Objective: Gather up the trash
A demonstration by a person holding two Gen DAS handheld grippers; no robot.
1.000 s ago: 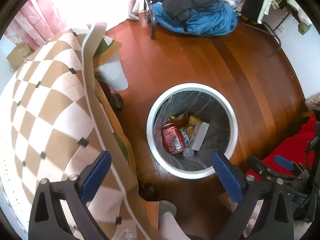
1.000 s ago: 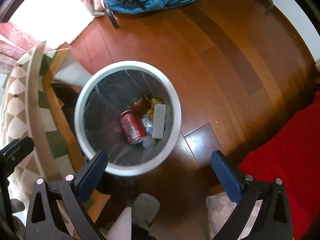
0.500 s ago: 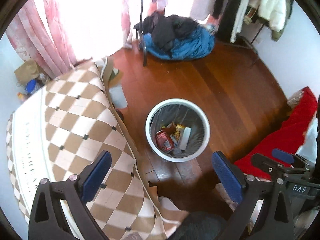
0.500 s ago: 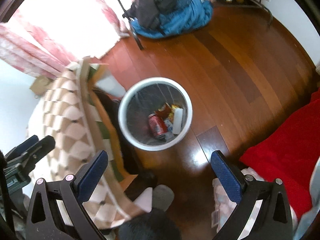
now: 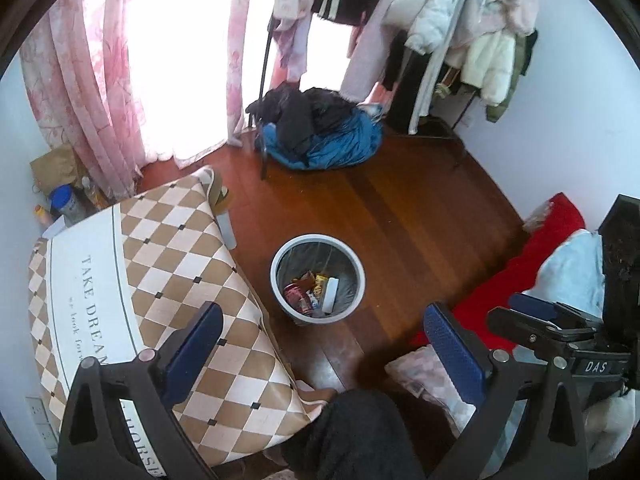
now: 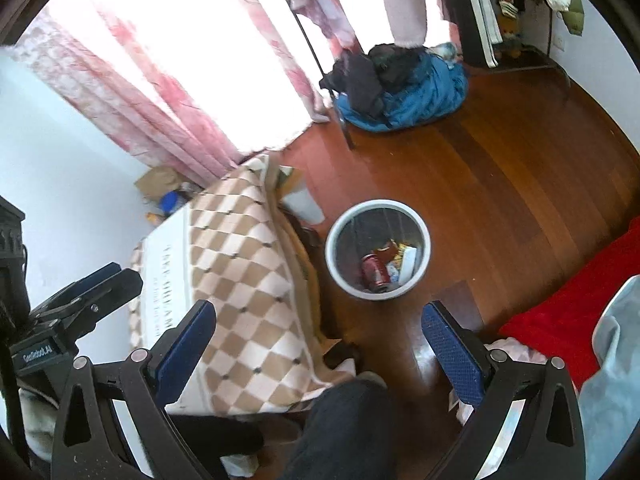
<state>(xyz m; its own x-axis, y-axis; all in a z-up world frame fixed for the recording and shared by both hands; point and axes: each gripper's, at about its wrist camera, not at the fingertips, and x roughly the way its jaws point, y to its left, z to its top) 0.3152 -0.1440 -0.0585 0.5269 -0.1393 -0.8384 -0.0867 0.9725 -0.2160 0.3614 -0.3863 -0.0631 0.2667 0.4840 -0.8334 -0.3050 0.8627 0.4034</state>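
A round white trash bin (image 5: pixel 276 276) with a dark liner stands on the wooden floor, also in the right wrist view (image 6: pixel 332 256). Inside lie a red can (image 5: pixel 294 295), snack wrappers (image 5: pixel 316 282) and a white carton (image 5: pixel 331 294); the can also shows in the right wrist view (image 6: pixel 374 272). My left gripper (image 5: pixel 322 344) is open and empty, high above the bin. My right gripper (image 6: pixel 320 340) is open and empty, also high above it. Each gripper shows at the edge of the other's view.
A table with a brown-and-white checkered cloth (image 5: pixel 160 280) stands left of the bin. A red blanket (image 5: pixel 532 264) lies at the right. A blue and black clothes pile (image 5: pixel 320 132) and a coat rack (image 5: pixel 440 40) stand at the back. Pink curtains (image 5: pixel 92 80) hang by the window.
Both grippers have risen far up and back from just above the bin. The bin now looks small and the whole room shows. Both stayed open.
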